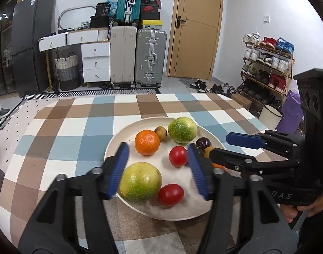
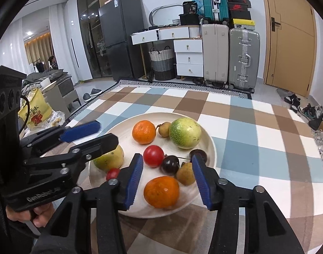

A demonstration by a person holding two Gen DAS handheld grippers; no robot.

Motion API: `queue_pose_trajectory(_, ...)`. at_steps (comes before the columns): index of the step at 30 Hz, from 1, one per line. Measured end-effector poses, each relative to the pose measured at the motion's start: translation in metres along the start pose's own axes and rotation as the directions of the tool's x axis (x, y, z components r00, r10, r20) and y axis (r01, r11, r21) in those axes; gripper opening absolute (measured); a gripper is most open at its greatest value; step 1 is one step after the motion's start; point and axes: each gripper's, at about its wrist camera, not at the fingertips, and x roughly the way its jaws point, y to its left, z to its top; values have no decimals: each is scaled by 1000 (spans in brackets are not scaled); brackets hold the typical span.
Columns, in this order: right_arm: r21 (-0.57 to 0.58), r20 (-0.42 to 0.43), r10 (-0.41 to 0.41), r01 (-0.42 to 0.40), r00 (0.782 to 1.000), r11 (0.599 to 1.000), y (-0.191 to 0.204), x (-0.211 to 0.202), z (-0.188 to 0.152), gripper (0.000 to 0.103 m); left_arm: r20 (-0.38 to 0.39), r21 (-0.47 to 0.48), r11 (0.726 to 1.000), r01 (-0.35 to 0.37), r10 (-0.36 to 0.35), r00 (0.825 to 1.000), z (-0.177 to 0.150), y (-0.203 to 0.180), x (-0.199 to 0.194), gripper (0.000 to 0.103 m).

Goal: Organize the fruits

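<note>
A cream plate (image 1: 119, 139) (image 2: 210, 146) on the checked tablecloth holds mixed fruit. In the left wrist view my left gripper (image 1: 158, 162) is open over the plate's near side, its fingers either side of a yellow-green fruit (image 1: 140, 182) and two red tomatoes (image 1: 171, 193) (image 1: 177, 155). An orange (image 1: 147, 142) and a green fruit (image 1: 182, 129) lie farther back. In the right wrist view my right gripper (image 2: 167, 170) is open around an orange (image 2: 161, 191), with a dark cherry (image 2: 170, 164), a small brown fruit (image 2: 185, 175) and a tomato (image 2: 153, 155) just beyond.
The checked tablecloth (image 1: 76, 127) covers the table around the plate. Each gripper shows in the other's view, the right one (image 1: 235, 146) and the left one (image 2: 91, 135). Suitcases (image 1: 138, 57), white drawers (image 1: 95, 61) and a shoe rack (image 1: 267, 63) stand beyond the table.
</note>
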Motion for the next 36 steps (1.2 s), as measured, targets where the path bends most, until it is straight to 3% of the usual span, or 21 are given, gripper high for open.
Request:
queue_pose_trajectory(2,2,3,1,-1,1000,1000,-2,-5,-1,62,24,4,1000,-14,14,1000,-1,0,-7,83)
queue_pose_trajectory(6,8,24,4,-4,1000,1000,-7,-15,-5,86,51,-3,1000,-9,9,999,-3,3,-22,95)
queue_pose_trajectory(8,13,31,18,-18,999,1000,-8,-19,-6,92,71,-17,1000,-6,8,997,-6,6,-31,102)
queue_pose_trajectory(10,15,39,30,-30,999,999,-9,-24,-9,101,84,-22,1000,-5,6,996,-10,8,-40,102)
queue_pose_trajectory(17,-11,94,56,-55,994,998,-7,-43,-26,102,97,-33,999,-40,43,994,-23,9,-61,102)
queue_pose_trajectory(26,-47,190,109,-101,976,994,-6,-73,-42,102,122,-33,999,-35,39,992,-38,6,-82,102)
queue_pose_trajectory(36,-80,203,110,-96,973,992,1,-79,-52,102,130,-12,1000,-28,29,991,-45,1,-86,102)
